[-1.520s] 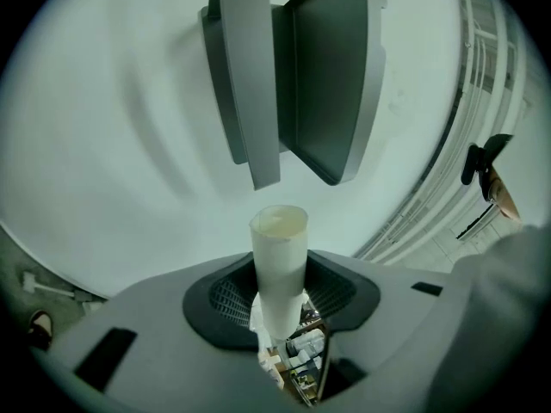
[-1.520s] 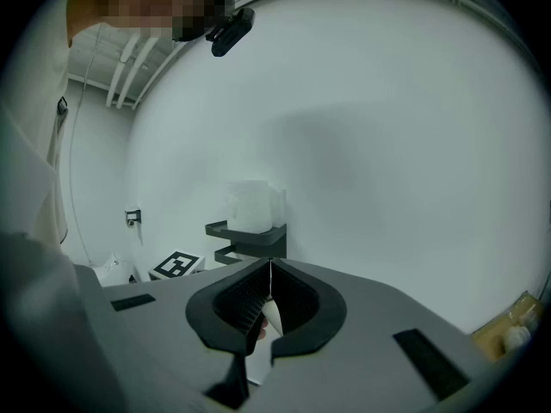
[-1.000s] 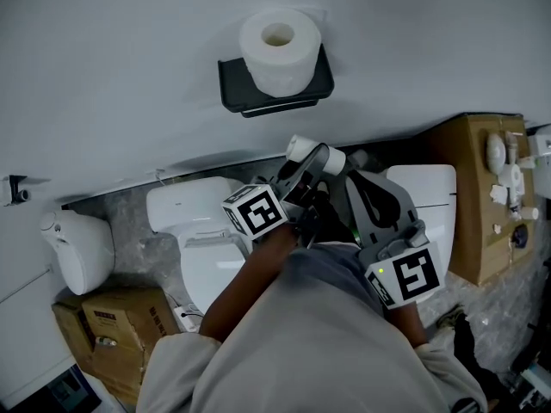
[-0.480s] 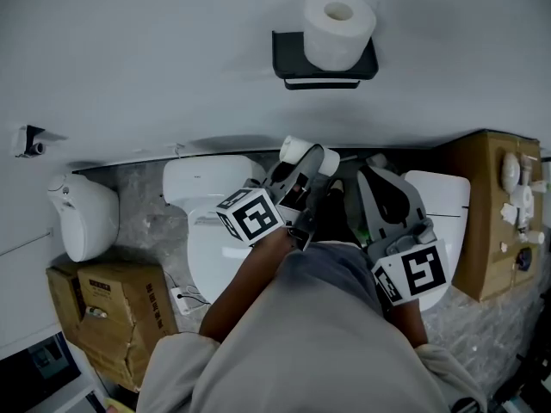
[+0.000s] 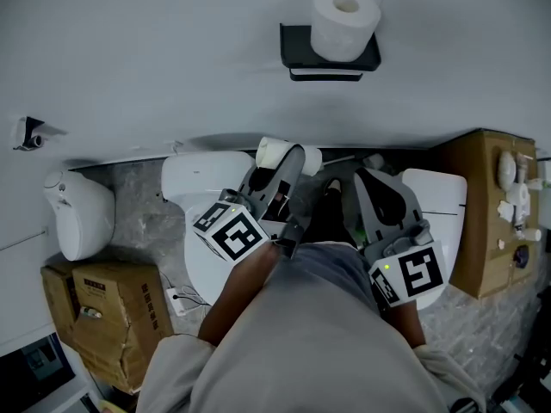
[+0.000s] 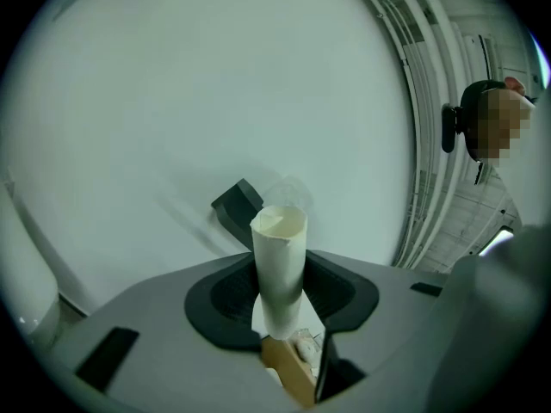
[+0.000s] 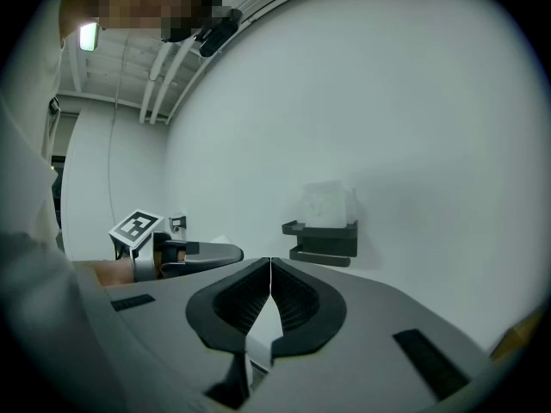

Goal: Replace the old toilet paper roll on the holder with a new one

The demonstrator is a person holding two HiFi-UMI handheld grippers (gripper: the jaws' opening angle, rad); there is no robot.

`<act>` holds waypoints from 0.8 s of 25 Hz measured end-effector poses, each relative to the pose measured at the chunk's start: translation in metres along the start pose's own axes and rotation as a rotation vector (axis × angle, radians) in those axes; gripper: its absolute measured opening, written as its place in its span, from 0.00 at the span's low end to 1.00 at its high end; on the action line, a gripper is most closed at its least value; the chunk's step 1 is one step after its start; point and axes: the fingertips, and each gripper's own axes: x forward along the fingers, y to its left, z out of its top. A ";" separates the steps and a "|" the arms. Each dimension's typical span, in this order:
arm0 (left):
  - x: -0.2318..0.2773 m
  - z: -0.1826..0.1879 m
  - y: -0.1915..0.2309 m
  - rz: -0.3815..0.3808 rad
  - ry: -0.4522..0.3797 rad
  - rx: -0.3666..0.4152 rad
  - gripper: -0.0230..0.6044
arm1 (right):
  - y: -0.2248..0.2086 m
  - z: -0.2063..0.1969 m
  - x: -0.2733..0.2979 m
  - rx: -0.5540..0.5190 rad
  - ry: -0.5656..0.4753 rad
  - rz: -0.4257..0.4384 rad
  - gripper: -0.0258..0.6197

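In the head view, the left gripper (image 5: 288,163) points at the far wall with its jaws partly apart, clamped on the old tube (image 5: 274,151). The tube's long axis runs left to right across the jaws, and both ends stick out. The holder (image 5: 297,46) is fixed on the far wall, farther off and to the right of that gripper. The new roll (image 5: 345,22) stands on top of it, hole upward. The right gripper (image 5: 372,175) sits almost straight below the holder and looks the nearer of the two.

In the left gripper view, the pads press both sides of the bare tube (image 6: 278,265). The dark holder (image 6: 234,212) shows just behind it, slightly left.

In the right gripper view, the jaws meet with nothing between them. The holder (image 7: 323,241) lies ahead and a little right, carrying the washed-out roll (image 7: 327,203). The empty right gripper seems best placed to take the roll, while the left is still occupied with the tube.
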 end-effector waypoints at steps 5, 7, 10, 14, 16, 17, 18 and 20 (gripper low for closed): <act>-0.005 0.008 -0.007 0.000 -0.012 0.031 0.27 | 0.001 0.003 -0.001 -0.011 -0.003 -0.004 0.07; -0.004 0.007 -0.009 -0.014 -0.006 0.029 0.26 | 0.002 0.003 0.000 -0.014 -0.003 -0.001 0.07; -0.003 0.005 -0.011 -0.037 0.007 0.023 0.24 | 0.003 0.003 0.001 -0.018 -0.003 0.005 0.07; -0.002 0.006 -0.015 -0.081 0.005 0.011 0.24 | 0.004 0.002 0.004 -0.021 0.001 0.008 0.07; -0.003 0.008 -0.018 -0.100 -0.002 0.003 0.24 | 0.004 0.002 0.004 -0.019 0.002 0.005 0.07; -0.003 0.009 -0.019 -0.105 -0.005 0.002 0.24 | 0.004 0.003 0.005 -0.017 0.001 0.003 0.07; -0.003 0.011 -0.020 -0.109 -0.008 0.004 0.24 | 0.003 0.003 0.005 -0.013 -0.001 -0.002 0.07; -0.003 0.012 -0.022 -0.116 -0.011 0.011 0.24 | -0.001 0.005 0.006 -0.015 -0.007 -0.015 0.07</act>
